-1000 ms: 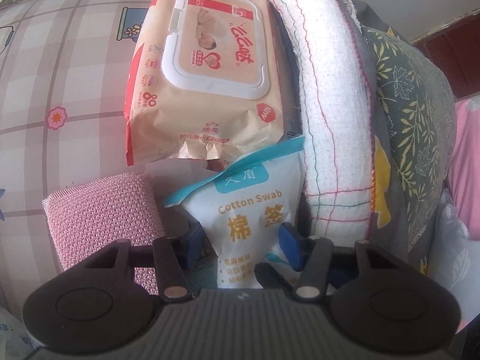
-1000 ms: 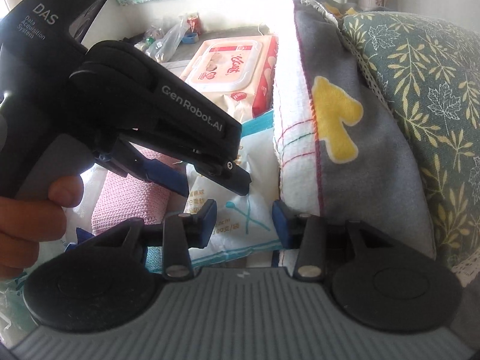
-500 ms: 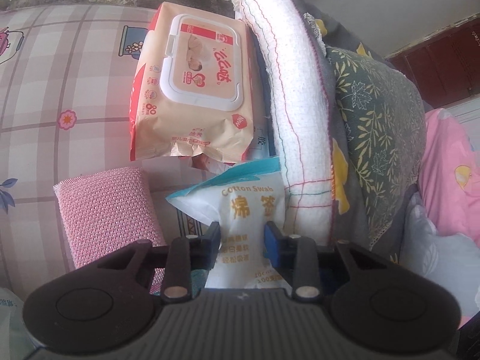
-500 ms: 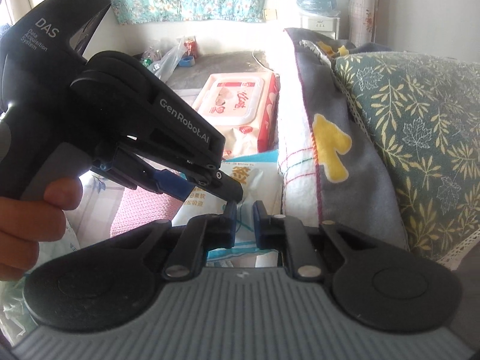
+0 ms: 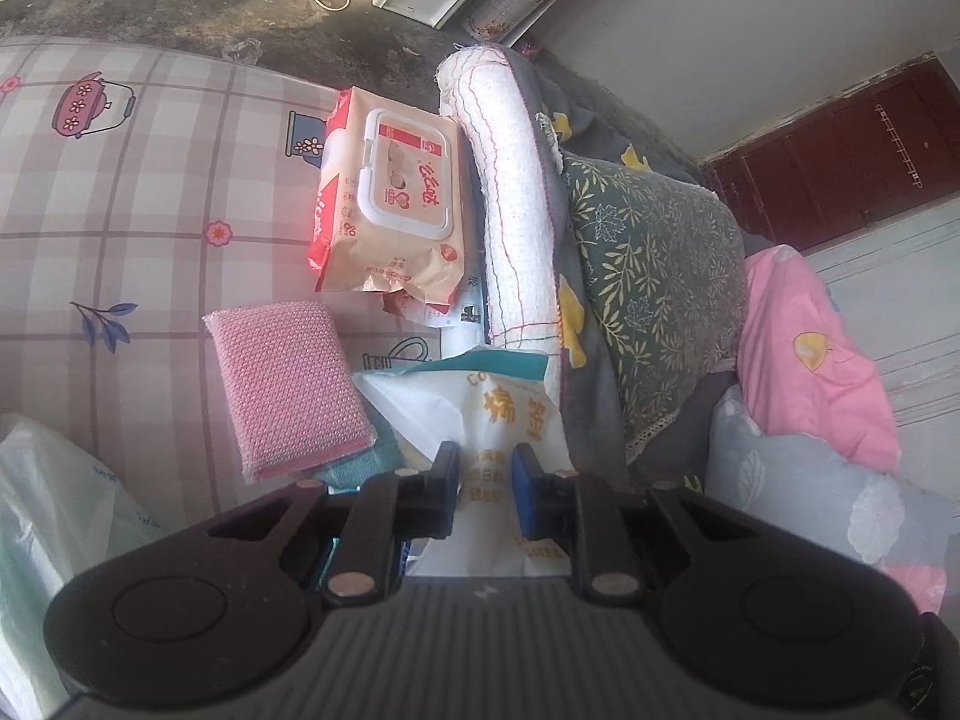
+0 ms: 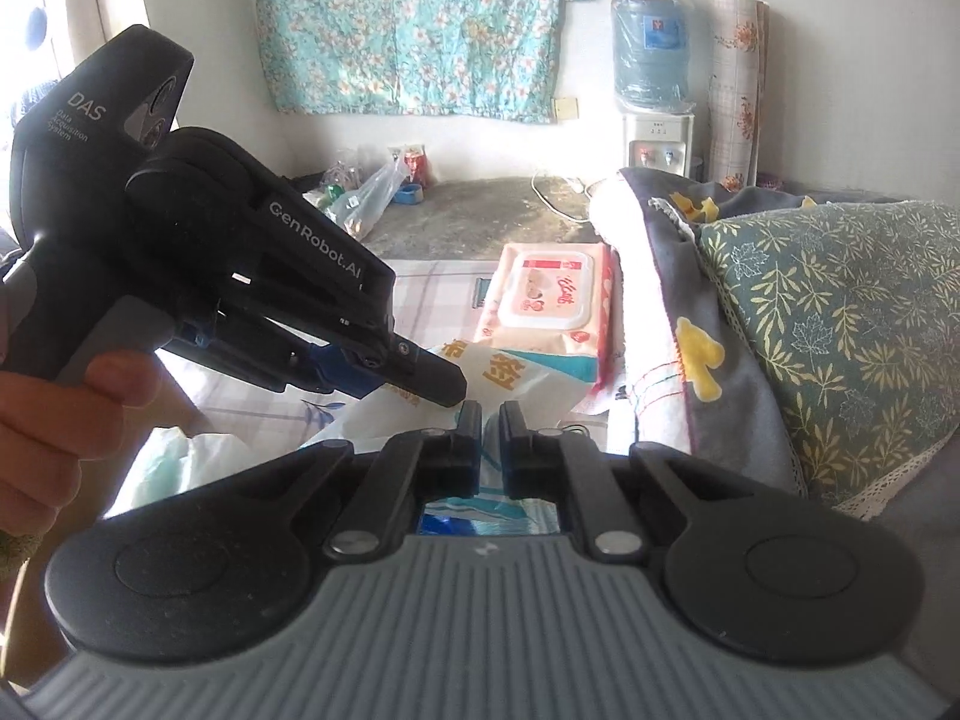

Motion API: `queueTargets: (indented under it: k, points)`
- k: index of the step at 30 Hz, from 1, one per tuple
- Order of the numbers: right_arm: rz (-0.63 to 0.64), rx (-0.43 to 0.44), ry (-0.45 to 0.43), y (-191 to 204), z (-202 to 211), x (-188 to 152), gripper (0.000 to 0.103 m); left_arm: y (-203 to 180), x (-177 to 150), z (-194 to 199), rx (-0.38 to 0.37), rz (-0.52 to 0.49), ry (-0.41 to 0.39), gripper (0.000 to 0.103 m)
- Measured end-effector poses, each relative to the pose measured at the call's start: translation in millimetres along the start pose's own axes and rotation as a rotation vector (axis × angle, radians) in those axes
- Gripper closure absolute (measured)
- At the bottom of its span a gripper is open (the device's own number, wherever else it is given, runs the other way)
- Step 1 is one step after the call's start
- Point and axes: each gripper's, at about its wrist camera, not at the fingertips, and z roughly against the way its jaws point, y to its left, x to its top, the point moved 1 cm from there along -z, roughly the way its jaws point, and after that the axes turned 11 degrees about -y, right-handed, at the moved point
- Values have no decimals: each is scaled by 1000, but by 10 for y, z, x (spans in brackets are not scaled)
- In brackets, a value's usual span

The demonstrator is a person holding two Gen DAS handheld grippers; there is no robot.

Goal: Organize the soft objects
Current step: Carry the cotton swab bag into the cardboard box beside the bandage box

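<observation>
A light, crinkly, probably slippery white-and-teal cotton swab bag (image 5: 480, 402), best pinched at a flat edge, hangs just above the checked bed sheet (image 5: 150, 210), beside a pink sponge (image 5: 288, 384), with both left tongs (image 5: 485, 474) and right tongs (image 6: 491, 420) clamping its lower end.

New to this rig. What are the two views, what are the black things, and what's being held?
No robot here: a person holds a handheld two-finger gripper in each hand, each with a fisheye camera looking along its fingers. The left wrist view shows the left gripper shut on the cotton swab bag. The right wrist view shows the right gripper shut on the same bag, with the left gripper and the person's hand alongside. On the plaid bedsheet lie a wet wipes pack, a pink sponge and a rolled white towel.
</observation>
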Motion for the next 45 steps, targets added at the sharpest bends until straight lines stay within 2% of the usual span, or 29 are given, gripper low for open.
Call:
queueTargets:
  k: [5,11,16,22,26,29,34,40,45]
  points:
    - [2,65,-47,446,279,57,98,227,-101,657,-8,22,-63,84]
    - [46,201,-81,1356,405,153,98,762,-99,1541,38,67,-185,84]
    - [97,334,-74,2306,299,205,98,1487,-96,2255,102,151,-289,84]
    - [174,451,-7,3484,-5,138,98,2414,-154,2742,197,270,-344,84]
    - [223,482,82,4199,-331,-59,97,2989,-119,2727,243,343,-315,84]
    - [256,478,144,4559,-598,-202,97,3340,-80,2618,261,374,-283,84]
    - [332,438,219,4883,-942,-425,97,3775,-39,2285,282,406,-215,84]
    - [319,434,257,4818,-1001,-501,97,3908,-81,2008,351,387,-146,83]
    - [270,455,232,4378,-865,-347,96,3854,-118,2005,378,361,-127,79]
